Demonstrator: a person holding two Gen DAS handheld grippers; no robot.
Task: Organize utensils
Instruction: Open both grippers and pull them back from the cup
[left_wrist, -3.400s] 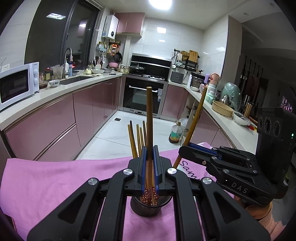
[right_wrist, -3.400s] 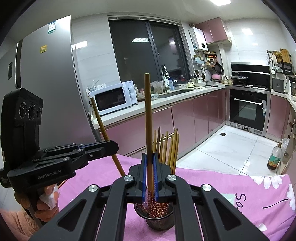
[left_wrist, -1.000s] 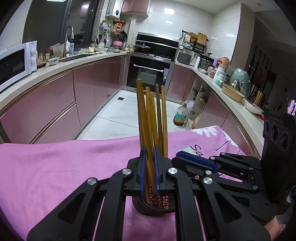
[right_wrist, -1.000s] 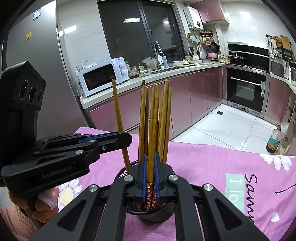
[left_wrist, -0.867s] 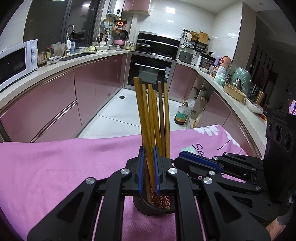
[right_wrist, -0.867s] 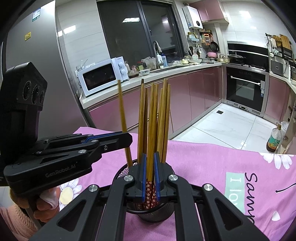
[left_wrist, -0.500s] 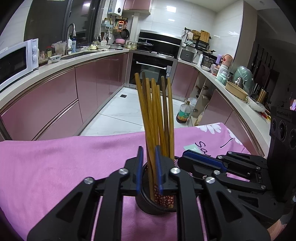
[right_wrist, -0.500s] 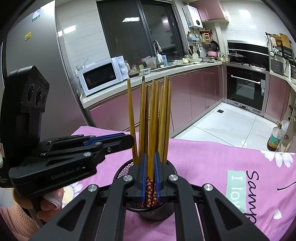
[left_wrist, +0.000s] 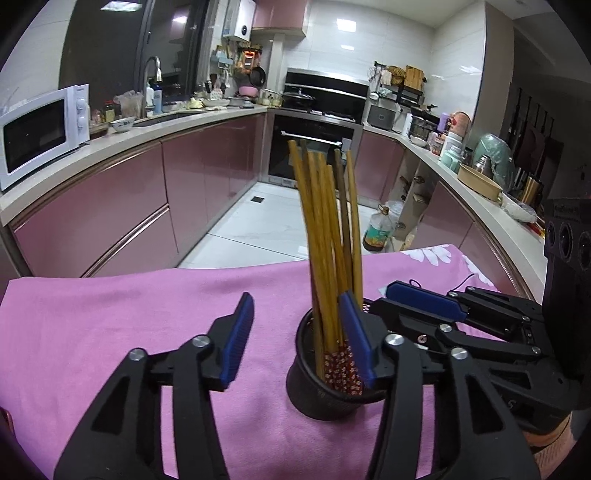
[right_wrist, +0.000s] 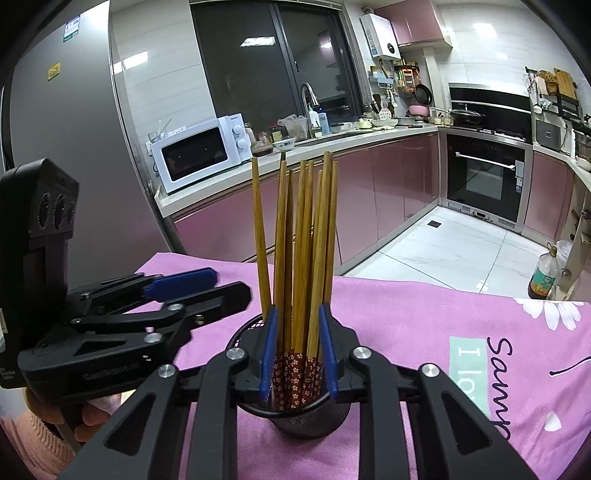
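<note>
Wooden chopsticks (right_wrist: 303, 258) with red flowered tips stand bunched in the black mesh holder (right_wrist: 306, 413) on the pink cloth (left_wrist: 110, 325); both the left gripper (left_wrist: 299, 339) and right gripper (right_wrist: 297, 354) are opening, gripping nothing; withdraw gently, avoiding the sticks.

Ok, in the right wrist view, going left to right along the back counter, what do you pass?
Microwave → small patterned bowl → tap → built-in oven.
</note>
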